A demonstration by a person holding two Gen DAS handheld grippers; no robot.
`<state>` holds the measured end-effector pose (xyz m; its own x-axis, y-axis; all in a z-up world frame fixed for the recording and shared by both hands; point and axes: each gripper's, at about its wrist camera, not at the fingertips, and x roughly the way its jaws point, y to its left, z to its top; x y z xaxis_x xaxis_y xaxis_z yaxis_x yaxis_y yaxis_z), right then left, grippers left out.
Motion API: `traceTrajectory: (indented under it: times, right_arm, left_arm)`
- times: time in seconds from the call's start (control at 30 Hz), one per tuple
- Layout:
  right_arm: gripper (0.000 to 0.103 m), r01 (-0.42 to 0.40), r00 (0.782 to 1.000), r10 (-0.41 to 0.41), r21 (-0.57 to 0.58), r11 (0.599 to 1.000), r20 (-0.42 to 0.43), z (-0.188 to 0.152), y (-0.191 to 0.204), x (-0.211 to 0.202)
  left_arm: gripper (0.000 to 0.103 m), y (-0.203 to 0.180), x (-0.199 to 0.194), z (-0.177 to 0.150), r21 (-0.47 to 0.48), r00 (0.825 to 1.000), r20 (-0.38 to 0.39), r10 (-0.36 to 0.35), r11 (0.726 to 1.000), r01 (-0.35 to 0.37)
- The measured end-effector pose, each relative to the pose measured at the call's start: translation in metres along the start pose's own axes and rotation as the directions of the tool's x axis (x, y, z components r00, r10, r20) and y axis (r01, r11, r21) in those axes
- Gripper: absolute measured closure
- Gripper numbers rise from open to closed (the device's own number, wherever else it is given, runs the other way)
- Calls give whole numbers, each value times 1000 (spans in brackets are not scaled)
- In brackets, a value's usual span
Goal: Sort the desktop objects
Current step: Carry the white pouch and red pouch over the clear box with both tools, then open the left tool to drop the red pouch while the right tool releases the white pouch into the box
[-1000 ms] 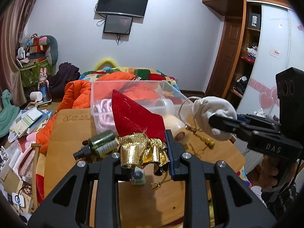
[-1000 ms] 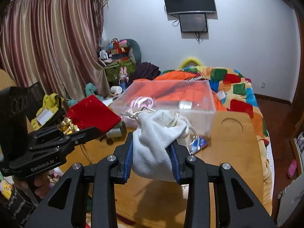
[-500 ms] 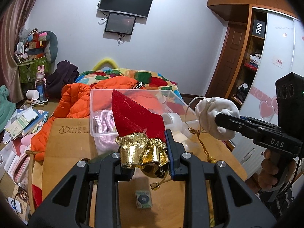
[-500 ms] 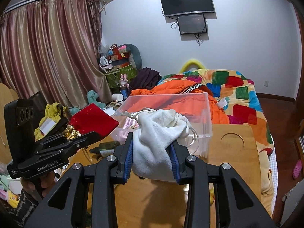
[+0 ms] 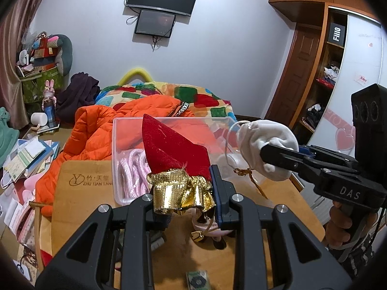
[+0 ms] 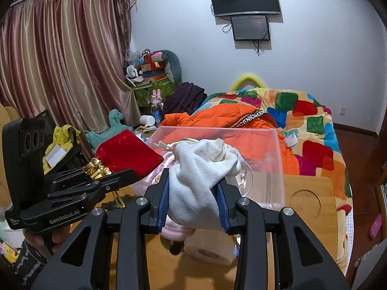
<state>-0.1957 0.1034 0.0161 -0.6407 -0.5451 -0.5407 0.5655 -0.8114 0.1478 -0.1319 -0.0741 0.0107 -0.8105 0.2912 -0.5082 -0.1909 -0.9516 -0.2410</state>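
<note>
My left gripper [image 5: 185, 191] is shut on a red velvet pouch [image 5: 171, 149] with a gold-trimmed neck and holds it above the wooden table [image 5: 79, 200]. It also shows in the right wrist view [image 6: 125, 153]. My right gripper [image 6: 192, 200] is shut on a white drawstring pouch [image 6: 205, 169], held above the table, to the right of the red one [image 5: 266, 145]. A clear plastic box [image 6: 273, 169] stands behind both pouches, with a pink rope coil [image 5: 133, 171] inside it.
A pink item [image 6: 174, 229] and a cream pouch [image 6: 208, 249] lie on the table below the right gripper. A small green packet [image 5: 197, 281] lies near the front edge. An orange jacket [image 5: 96, 130] and a bed lie behind the table.
Both grippers have risen with their pouches and moved toward the clear box. The green bottle has dropped out of the left wrist view.
</note>
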Motion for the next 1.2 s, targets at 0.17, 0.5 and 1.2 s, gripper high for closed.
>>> traceTrajectory:
  times: [0.17,0.5,1.2]
  right_arm:
    - [72,-11,1000,11,-3,1000,-23,2,-2,19]
    - [71,-7,999,5,-40,999,-39,6,-1,41]
    - [57,62,997,-66,-104,993,-42,0,4,51]
  left_arm:
    - [76,5,14,3,3,1000,-23,12,1000,-12]
    - [76,7,40,6,21,997,-70,30,999,-28]
    - [50,10,54,2,23,992,-99,74,997,-72]
